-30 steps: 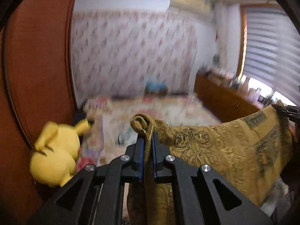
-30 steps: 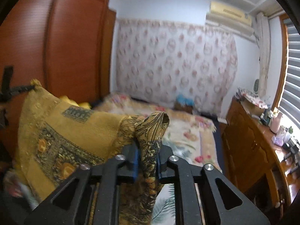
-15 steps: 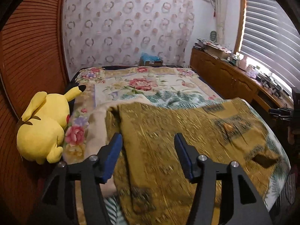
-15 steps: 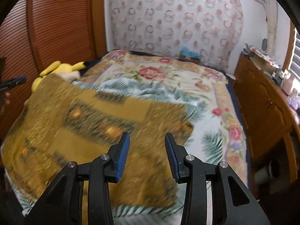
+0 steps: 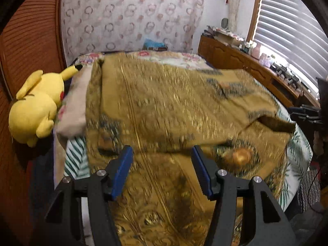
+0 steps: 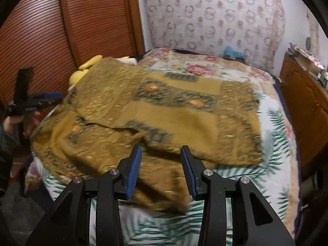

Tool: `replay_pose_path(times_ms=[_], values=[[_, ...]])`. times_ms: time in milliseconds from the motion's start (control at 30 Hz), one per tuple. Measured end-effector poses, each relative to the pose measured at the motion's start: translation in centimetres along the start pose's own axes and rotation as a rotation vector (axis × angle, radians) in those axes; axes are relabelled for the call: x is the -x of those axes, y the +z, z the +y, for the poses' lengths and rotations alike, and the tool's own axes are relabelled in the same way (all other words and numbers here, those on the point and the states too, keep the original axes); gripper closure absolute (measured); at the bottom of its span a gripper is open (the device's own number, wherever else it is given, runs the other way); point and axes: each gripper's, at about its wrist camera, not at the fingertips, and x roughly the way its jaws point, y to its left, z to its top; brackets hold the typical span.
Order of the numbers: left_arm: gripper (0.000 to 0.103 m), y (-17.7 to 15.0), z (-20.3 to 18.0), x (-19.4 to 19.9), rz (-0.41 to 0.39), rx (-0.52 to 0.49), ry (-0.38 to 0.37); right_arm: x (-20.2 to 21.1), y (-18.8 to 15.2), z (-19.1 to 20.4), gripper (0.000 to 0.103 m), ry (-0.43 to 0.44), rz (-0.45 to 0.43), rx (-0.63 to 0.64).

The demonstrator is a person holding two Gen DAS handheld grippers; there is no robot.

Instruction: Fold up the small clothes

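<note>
A mustard-gold patterned cloth [image 5: 174, 106] lies spread over the bed, loosely rumpled, with one edge folded over near its front. In the right wrist view the same cloth [image 6: 164, 110] covers the bed's left and middle. My left gripper [image 5: 162, 160] hovers just above the cloth's near part, open, nothing between its blue pads [image 5: 121, 170]. My right gripper [image 6: 161, 157] is open too, over the cloth's near edge, its jaws empty. The left gripper [image 6: 41, 99] also shows at the far left of the right wrist view, held by a hand.
A yellow plush toy [image 5: 37, 106] lies at the bed's left side by the wooden wardrobe [image 6: 71, 20]. A floral and leaf-print bedspread [image 6: 276, 143] shows around the cloth. A wooden dresser [image 5: 246, 63] with small items runs along the right under the window blinds.
Both grippers let go of the cloth's bunched corners and opened. The cloth dropped from hanging between them to lying on the bed. Both grippers moved down towards it.
</note>
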Motion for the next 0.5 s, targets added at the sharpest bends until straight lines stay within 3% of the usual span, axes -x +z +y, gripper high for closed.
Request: replay_pose_path(times_ms=[200,333,367,433,500], values=[[0.045,-1.7,-0.3,-1.5,0.064,0.001,-0.014,-1.6,-0.4,2.5,0.063,0.061,0.036,0.029],[0.045,-2.4,-0.7,-1.9,0.072,-0.024,0.003,-3.2,-0.9,2.9,0.065,0.02,0.085,0.066],[0.045,-2.4,-0.7,-1.9,0.073,-0.024,0.004,-3.5,-1.0,2.6,0.081,0.012,0.091,0.069],[0.044,-2.4,-0.7,-1.9,0.075,-0.025,0.003,-3.5,-1.2,2.0,0.098,0.007,0.09,0.065],[0.044,-2.4,-0.8,-1.9,0.076,-0.036,0.003,-2.6,-1.4,1.1,0.102,0.012,0.062,0.04]])
